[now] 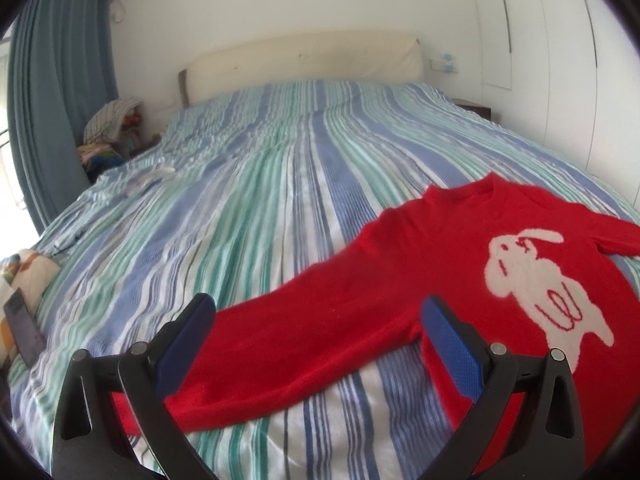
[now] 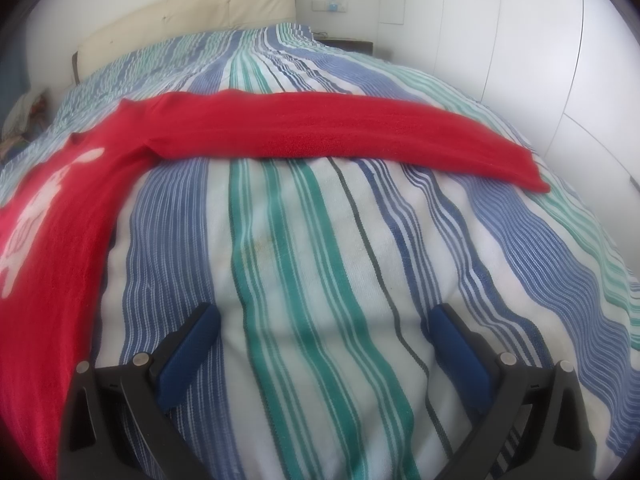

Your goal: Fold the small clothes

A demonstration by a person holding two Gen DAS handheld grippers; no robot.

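A small red sweater (image 1: 460,264) with a white rabbit design lies flat on the striped bed cover (image 1: 260,184), front up, sleeves spread. In the left wrist view its left sleeve (image 1: 288,344) runs between the blue pads of my left gripper (image 1: 318,312), which is open just above it. In the right wrist view the other sleeve (image 2: 340,132) stretches across the bed, and the sweater body (image 2: 52,240) fills the left side. My right gripper (image 2: 324,320) is open over bare cover, short of that sleeve and right of the body.
A cream headboard (image 1: 304,64) stands at the far end. A pile of clothes (image 1: 112,128) sits by the blue curtain (image 1: 56,92) on the left. A phone (image 1: 24,328) and a soft toy (image 1: 28,272) lie at the bed's left edge. White wardrobe doors (image 2: 520,40) line the right.
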